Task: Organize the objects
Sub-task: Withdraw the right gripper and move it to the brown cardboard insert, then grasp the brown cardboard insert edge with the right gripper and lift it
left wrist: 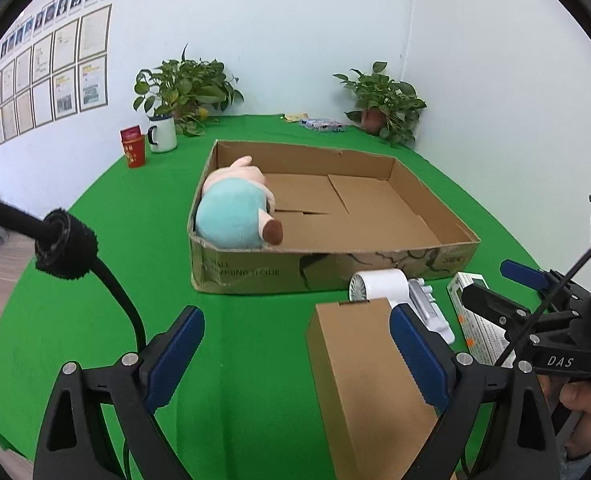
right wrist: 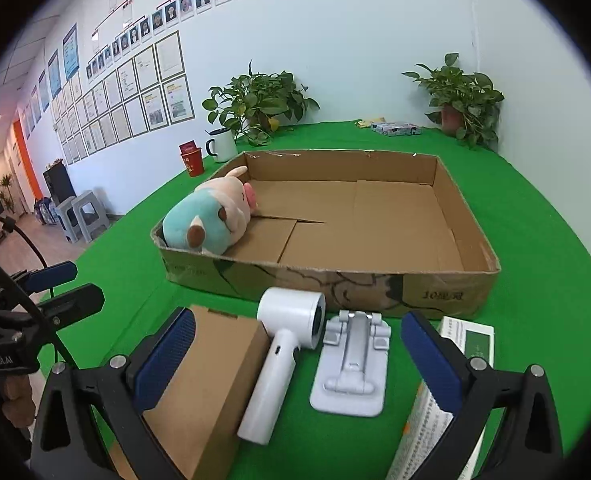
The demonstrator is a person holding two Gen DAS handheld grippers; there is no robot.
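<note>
Both claws, left (left wrist: 295, 360) & right (right wrist: 299, 364), gape empty; toy (right wrist: 207, 220) tucked in tray (right wrist: 335, 284) corner, leaving room for dryer (right wrist: 283, 352), box (right wrist: 211, 380).

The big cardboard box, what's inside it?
Only a plush pig lies inside the shallow cardboard box, tucked in its near left corner. The rest of the floor is bare cardboard flaps. Whatever is under the pig is covered.
</note>
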